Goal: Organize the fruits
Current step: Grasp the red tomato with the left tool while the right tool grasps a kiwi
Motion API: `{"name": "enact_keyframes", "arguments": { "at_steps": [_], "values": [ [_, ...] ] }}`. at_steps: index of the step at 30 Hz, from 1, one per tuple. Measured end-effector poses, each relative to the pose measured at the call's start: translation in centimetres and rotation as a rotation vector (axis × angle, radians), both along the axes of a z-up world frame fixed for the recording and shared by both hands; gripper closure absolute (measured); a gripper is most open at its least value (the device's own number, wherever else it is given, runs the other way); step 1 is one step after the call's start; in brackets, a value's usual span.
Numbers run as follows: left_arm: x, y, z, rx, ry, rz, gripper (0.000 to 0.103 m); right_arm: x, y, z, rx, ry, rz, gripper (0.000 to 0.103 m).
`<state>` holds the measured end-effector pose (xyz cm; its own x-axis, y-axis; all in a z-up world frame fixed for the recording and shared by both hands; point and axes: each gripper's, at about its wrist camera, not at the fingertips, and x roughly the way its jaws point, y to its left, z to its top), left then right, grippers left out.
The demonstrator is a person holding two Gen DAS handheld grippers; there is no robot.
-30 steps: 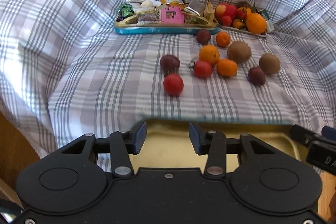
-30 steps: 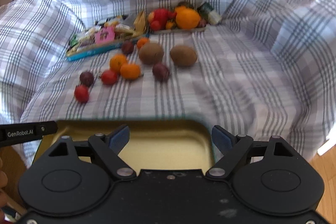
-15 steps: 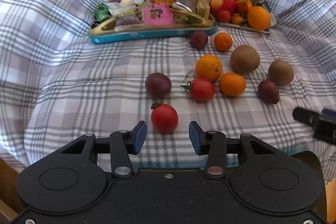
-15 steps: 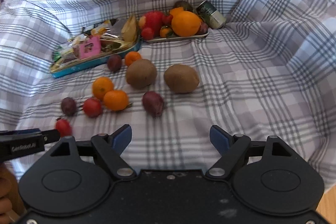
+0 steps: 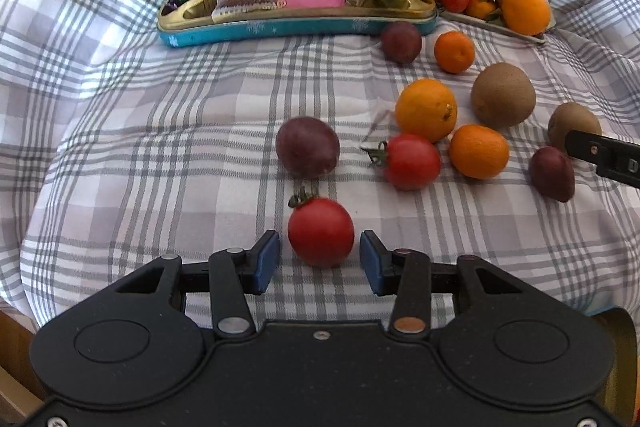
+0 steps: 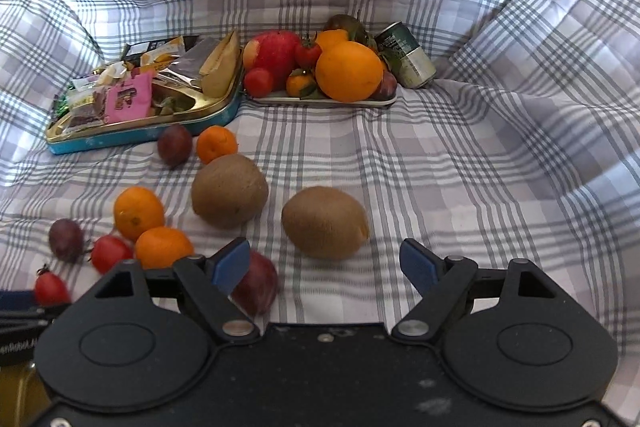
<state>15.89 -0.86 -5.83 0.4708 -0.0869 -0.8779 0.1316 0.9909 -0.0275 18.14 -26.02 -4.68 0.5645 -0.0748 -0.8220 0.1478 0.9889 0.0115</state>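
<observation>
Left gripper (image 5: 319, 259): jaws apart, a tomato (image 5: 321, 231) between the blue pads, a gap on each side; nothing grasped.
Right gripper (image 6: 325, 263): jaws spread wide, empty; a kiwi (image 6: 325, 222) lies just beyond the tips.
Loose tomatoes: two; the near one has its green stem end turned away from the left gripper, the other (image 5: 412, 161) has its stem pointing left in the left wrist view.
Loose plums: three; one (image 5: 307, 147) just beyond the near tomato, one (image 6: 256, 287) partly hidden behind the right gripper's left finger, one (image 5: 401, 41) by the tin.
Loose oranges: three, of differing size; two (image 5: 426, 109) (image 5: 478, 151) touch near the second tomato, a small one (image 5: 454, 51) sits farther back.
Loose kiwis: two; the near one's long axis runs left to right in the right wrist view, the other (image 6: 229, 190) looks rounder.
Cloth (image 5: 160, 131): checked, carries everything.
Snack tin (image 5: 280, 25): one, blue-sided, at the far side of the cloth, full of wrapped packets.
Fruit plate (image 6: 328, 100): one, right of the tin, piled with fruit.
Can (image 6: 406, 54): one, tilted, behind the plate's right end.
</observation>
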Motion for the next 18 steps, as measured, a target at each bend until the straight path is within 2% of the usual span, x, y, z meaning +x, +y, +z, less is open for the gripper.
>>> {"name": "enact_keyframes", "arguments": {
  "at_steps": [5, 18],
  "values": [
    [0.3, -0.5, -0.2, 0.020, -0.018, -0.014, 0.051, 1.2, -0.1, -1.2, -0.013, 0.009, -0.007, 0.018],
    [0.4, -0.3, -0.2, 0.008, -0.028, -0.009, 0.051, 3.4, -0.9, -3.6, -0.017, 0.006, -0.042, 0.021]
  ]
}}
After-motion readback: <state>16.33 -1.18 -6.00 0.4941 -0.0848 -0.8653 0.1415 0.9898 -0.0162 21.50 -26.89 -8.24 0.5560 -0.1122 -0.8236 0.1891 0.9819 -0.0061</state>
